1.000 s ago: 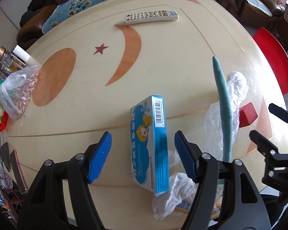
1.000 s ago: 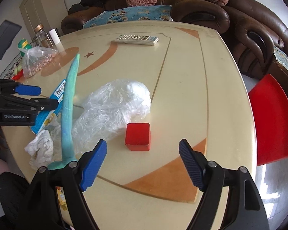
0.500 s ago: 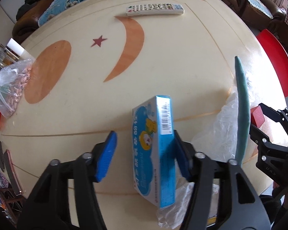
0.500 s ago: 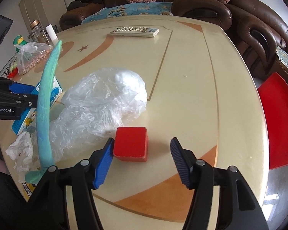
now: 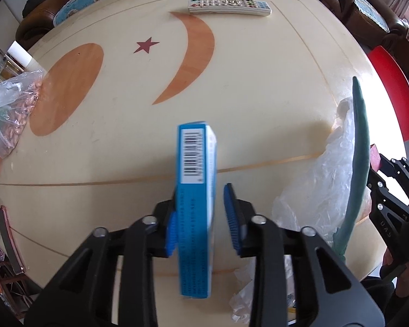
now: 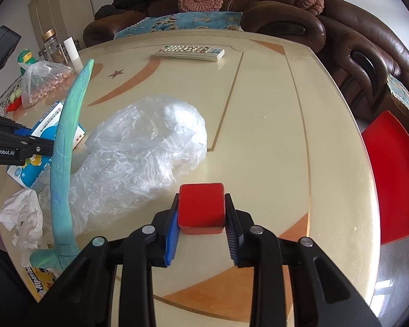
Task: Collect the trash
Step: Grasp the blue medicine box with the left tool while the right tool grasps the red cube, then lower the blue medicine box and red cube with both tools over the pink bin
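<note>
My left gripper is shut on a blue carton with a barcode, held on its edge over the table; it also shows in the right wrist view. My right gripper is shut on a red block that sits on the table. A clear plastic bag lies between the grippers, with a crumpled tissue near the front edge. A long teal strip stands curved beside the bag.
A remote control lies at the table's far side. A bag of nuts and jars sit at the left. A red chair stands to the right, brown sofas behind. A printed wrapper lies at the front edge.
My left gripper closed on the blue carton and tipped it onto its edge. My right gripper moved forward and closed on the red block.
</note>
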The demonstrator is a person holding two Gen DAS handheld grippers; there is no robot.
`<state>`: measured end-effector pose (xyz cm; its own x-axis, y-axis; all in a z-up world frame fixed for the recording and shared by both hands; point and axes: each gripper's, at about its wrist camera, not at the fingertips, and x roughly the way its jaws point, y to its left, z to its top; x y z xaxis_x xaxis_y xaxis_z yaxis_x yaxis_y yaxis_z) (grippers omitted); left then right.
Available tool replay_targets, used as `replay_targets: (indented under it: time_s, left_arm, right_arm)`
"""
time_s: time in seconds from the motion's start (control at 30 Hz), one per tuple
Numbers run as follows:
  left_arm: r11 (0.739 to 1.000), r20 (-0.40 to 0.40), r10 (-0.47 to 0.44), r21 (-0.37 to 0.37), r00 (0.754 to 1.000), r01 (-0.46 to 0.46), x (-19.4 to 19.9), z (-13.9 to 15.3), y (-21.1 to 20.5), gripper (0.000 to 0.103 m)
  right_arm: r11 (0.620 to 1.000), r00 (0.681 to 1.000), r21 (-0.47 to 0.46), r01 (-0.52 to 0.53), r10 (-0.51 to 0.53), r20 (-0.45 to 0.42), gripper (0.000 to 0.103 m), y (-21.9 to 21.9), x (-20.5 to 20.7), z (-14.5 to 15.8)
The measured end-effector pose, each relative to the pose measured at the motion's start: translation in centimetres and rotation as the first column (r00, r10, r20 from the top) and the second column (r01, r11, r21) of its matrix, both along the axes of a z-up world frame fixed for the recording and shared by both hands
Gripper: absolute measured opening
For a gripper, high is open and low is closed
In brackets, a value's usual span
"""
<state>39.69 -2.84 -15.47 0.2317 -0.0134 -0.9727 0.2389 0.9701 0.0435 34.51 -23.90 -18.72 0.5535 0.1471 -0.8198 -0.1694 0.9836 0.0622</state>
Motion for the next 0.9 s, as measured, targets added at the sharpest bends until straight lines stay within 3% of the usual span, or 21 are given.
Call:
replay_targets:
  time_s: [0.4, 0.9]
  left_arm:
    - [1.000, 0.016, 0.004, -0.025, 1.000, -0.003, -0.6, 0.7, 0.9, 0.022]
    - [0.998, 0.138, 0.011, -0.059, 0.990, -0.003, -3.7, 5.1, 2.4, 0.022]
  right_arm:
    - [0.998, 0.998, -0.010, 0.058, -0.058, 0.001, 0.029, -0.4, -0.7, 0.6]
    - [0.995, 0.993, -0.021, 0.097, -0.095, 0.068, 0.029, 0.2, -3.5, 4.6]
